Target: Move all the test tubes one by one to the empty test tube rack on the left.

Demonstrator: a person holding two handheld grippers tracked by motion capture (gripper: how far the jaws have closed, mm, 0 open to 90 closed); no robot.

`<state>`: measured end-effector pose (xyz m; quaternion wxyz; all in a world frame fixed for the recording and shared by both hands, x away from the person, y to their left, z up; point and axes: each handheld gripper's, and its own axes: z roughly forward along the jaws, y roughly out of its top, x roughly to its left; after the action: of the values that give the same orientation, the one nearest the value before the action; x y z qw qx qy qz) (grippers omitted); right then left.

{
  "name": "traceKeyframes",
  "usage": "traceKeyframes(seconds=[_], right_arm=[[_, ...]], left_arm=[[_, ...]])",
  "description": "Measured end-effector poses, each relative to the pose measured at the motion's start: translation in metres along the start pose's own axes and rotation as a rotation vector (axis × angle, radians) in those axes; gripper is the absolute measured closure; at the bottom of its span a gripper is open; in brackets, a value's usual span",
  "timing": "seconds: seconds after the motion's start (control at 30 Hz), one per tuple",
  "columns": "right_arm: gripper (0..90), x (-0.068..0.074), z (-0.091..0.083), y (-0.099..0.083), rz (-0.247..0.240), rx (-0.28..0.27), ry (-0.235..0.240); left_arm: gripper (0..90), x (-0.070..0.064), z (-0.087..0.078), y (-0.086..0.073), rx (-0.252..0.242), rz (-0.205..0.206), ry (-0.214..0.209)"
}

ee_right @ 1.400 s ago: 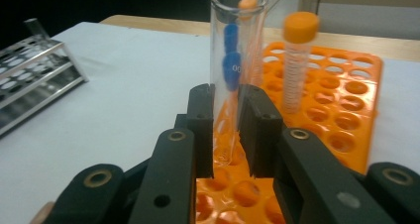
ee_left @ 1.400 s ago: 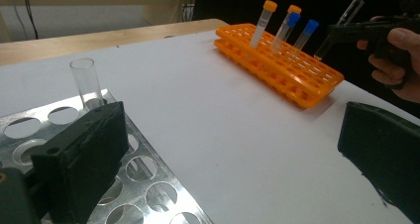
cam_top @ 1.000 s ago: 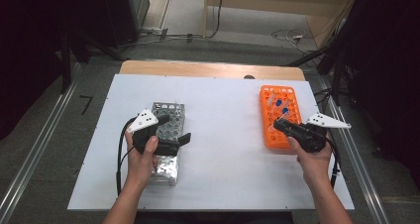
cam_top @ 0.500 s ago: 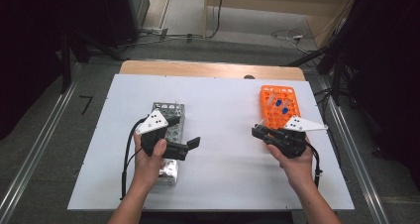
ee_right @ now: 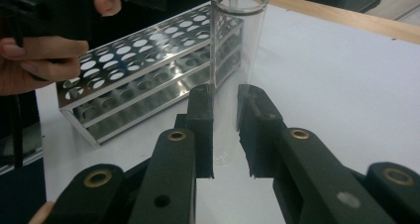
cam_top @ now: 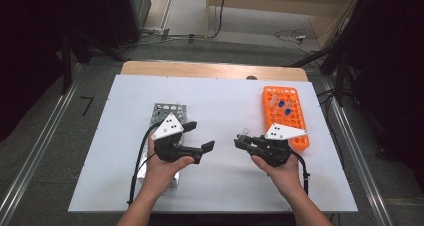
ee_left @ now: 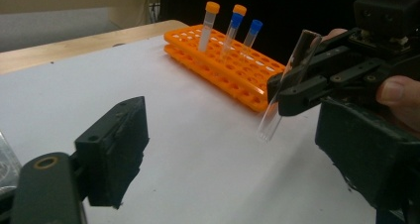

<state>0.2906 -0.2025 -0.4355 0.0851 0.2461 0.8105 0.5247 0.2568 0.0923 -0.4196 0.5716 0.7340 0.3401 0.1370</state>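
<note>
Two claws sit mid-table in the high view, between the metal rack (cam_top: 167,117) and the orange rack (cam_top: 284,113). Vs. 1 s ago: the right claw (cam_top: 243,142) was over the orange rack's near end; it's now off that rack, toward the metal rack, carrying a clear tube (cam_top: 243,134). The left claw (cam_top: 200,136) was by the metal rack's near half and now points at the right claw, jaws spread, nothing in them. Judgement: tube is lifted out and mid-transfer toward the metal rack; either a hand-over to the left claw or direct insertion looks next.

Left gripper view: right claw (ee_left: 287,92) pinches the clear tube (ee_left: 287,85) partway along its length; tube is tilted, uncapped, closed end hanging free above the white table (ee_left: 188,149). Behind it, the orange rack (ee_left: 223,68) holds approx. four capped tubes (ee_left: 233,26), orange and blue caps. Left claw's own jaws are wide apart.

Right gripper view: right claw (ee_right: 225,130) is pressed on the clear tube (ee_right: 235,45), open rim up, appears empty. Metal rack (ee_right: 143,85) lies beyond; its visible holes are vacant.

No brand, label or legible text on any item.
</note>
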Motion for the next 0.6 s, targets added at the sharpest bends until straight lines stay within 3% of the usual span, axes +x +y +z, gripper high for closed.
traceKeyframes(seconds=[0.13,0.6], right_arm=[[74.1,0.008,0.007,0.000,-0.015,0.013,0.023],[74.1,0.032,0.028,0.000,-0.061,0.059,0.093]], left_arm=[[23.1,-0.006,0.005,0.000,0.013,0.008,-0.010],[54.6,-0.024,0.016,-0.001,0.021,0.064,-0.135]])
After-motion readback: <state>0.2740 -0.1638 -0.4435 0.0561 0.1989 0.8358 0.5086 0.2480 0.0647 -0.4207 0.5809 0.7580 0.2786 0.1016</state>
